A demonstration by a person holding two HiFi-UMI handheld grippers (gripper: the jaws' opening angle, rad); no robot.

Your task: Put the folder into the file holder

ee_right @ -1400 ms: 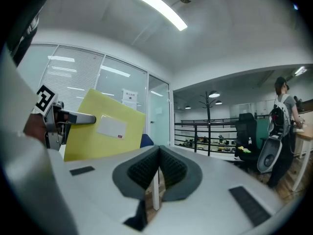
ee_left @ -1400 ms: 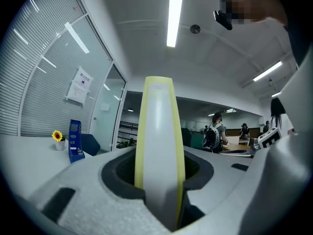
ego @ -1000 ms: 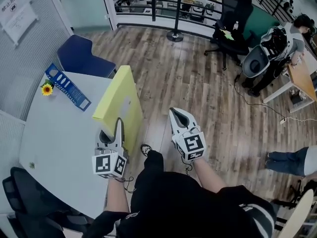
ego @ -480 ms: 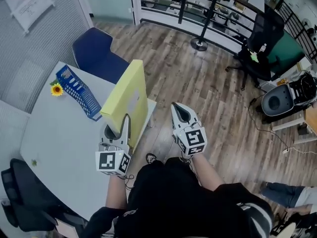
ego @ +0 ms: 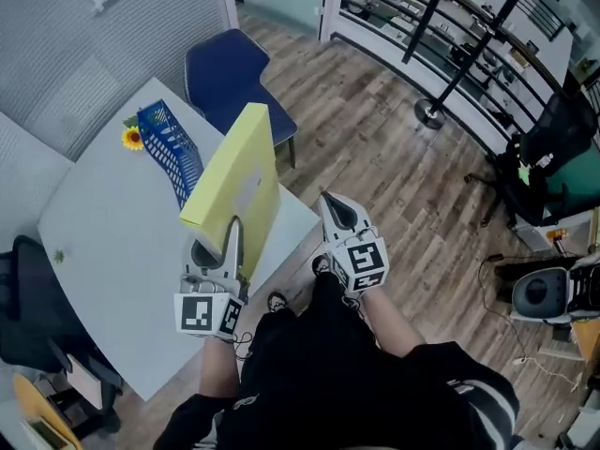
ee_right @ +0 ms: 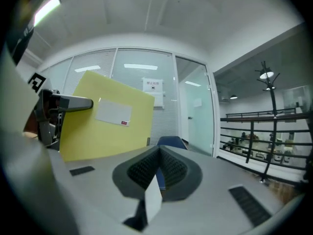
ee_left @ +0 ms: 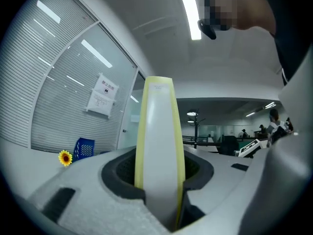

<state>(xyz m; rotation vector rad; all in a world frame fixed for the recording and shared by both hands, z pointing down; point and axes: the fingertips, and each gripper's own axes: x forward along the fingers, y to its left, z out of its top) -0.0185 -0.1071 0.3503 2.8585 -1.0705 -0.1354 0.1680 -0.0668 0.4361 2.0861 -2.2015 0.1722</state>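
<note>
Closest in, the left gripper (ego: pixel 217 251) is pinching the folder (ego: pixel 234 172) by its lower edge, with the jaws spread only as wide as the yellow cover allows and the pads pressing both faces. In the left gripper view the folder is standing edge-on and upright. That looks like the right attitude for sliding it down into a narrow slot.

Just beside it, the right gripper (ego: pixel 336 209) is hanging off the table's edge with its jaws pressed together on nothing. My guess is it's being kept free to steady things later.

Further out, the folder is rising over the near corner of the table (ego: pixel 103 232), touching nothing but the pads.

Beyond that, the blue holder (ego: pixel 171 143) is waiting near the far edge, apart from the folder, with a sunflower (ego: pixel 132 139) just beside it. Behind them a chair (ego: pixel 230 73) is standing at the table. I'd say the insertion isn't started yet.
</note>
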